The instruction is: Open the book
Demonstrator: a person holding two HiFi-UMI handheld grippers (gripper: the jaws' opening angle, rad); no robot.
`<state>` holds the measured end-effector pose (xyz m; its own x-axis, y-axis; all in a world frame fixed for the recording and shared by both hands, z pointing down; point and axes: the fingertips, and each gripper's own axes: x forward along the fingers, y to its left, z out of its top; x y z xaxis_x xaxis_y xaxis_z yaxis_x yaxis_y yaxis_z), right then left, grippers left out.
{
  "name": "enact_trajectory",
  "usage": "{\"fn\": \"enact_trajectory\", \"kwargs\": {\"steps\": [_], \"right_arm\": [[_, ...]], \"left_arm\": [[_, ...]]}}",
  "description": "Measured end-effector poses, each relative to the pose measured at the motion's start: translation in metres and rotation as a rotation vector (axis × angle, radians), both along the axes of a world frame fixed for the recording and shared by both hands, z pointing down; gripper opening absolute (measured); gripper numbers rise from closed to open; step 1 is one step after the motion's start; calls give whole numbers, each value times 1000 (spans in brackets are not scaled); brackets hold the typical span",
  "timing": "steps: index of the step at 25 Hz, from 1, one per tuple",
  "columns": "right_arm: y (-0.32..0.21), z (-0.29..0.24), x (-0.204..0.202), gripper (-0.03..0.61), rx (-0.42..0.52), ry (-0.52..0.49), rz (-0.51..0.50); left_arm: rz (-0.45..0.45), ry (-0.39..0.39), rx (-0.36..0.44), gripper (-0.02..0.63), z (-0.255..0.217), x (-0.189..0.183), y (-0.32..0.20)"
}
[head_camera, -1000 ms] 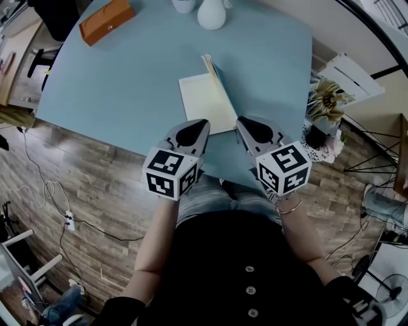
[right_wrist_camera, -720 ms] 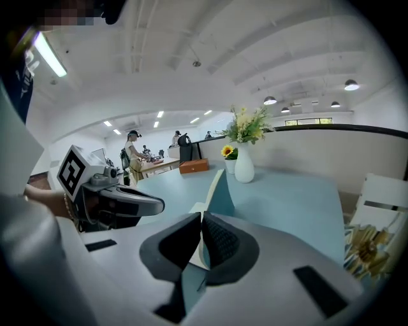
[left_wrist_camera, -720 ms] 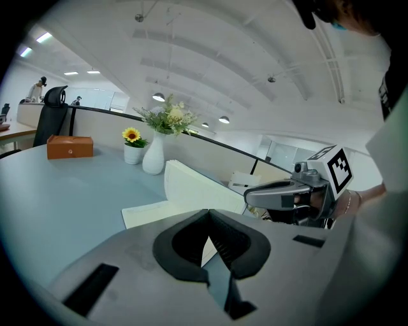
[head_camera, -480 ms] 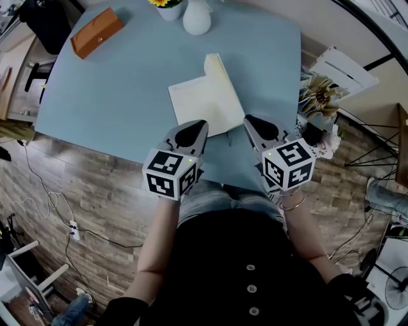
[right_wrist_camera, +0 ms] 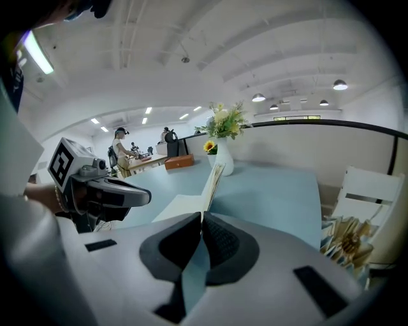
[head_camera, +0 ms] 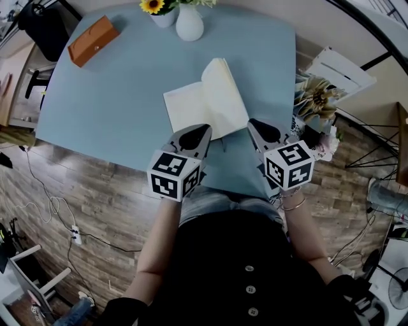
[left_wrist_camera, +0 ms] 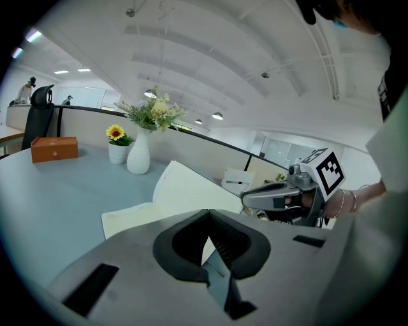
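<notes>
The book (head_camera: 204,105) lies on the blue table (head_camera: 115,95), cream pages showing. Its left half lies flat; the right leaves (head_camera: 224,89) stand tilted up to the right. In the left gripper view the book (left_wrist_camera: 172,191) sits just beyond my left gripper (left_wrist_camera: 207,211), whose jaws are shut with nothing between them. My left gripper (head_camera: 203,129) hovers at the book's near edge. My right gripper (head_camera: 254,123) is off the book's near right corner, shut and empty. The right gripper view shows the raised pages (right_wrist_camera: 211,181) edge-on past my right gripper (right_wrist_camera: 201,218).
An orange box (head_camera: 92,40) sits at the table's far left. A white vase (head_camera: 189,25) and a small sunflower pot (head_camera: 156,9) stand at the far edge. A white chair (head_camera: 341,73) and a dried bouquet (head_camera: 315,95) are right of the table.
The book's raised leaves have swung over to the right, so the book lies wider open. Both grippers stay shut near the table's front edge.
</notes>
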<state>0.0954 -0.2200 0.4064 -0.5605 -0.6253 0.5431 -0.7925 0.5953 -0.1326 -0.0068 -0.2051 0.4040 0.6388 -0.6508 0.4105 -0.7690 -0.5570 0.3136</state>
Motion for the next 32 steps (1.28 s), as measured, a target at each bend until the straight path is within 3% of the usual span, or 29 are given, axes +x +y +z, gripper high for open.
{"fn": "enact_trajectory", "kwargs": {"steps": [32], "right_arm": [[-19,73,65,14,-173,30,39]], "left_arm": [[66,-75,-116,12,49,61,-16]]}}
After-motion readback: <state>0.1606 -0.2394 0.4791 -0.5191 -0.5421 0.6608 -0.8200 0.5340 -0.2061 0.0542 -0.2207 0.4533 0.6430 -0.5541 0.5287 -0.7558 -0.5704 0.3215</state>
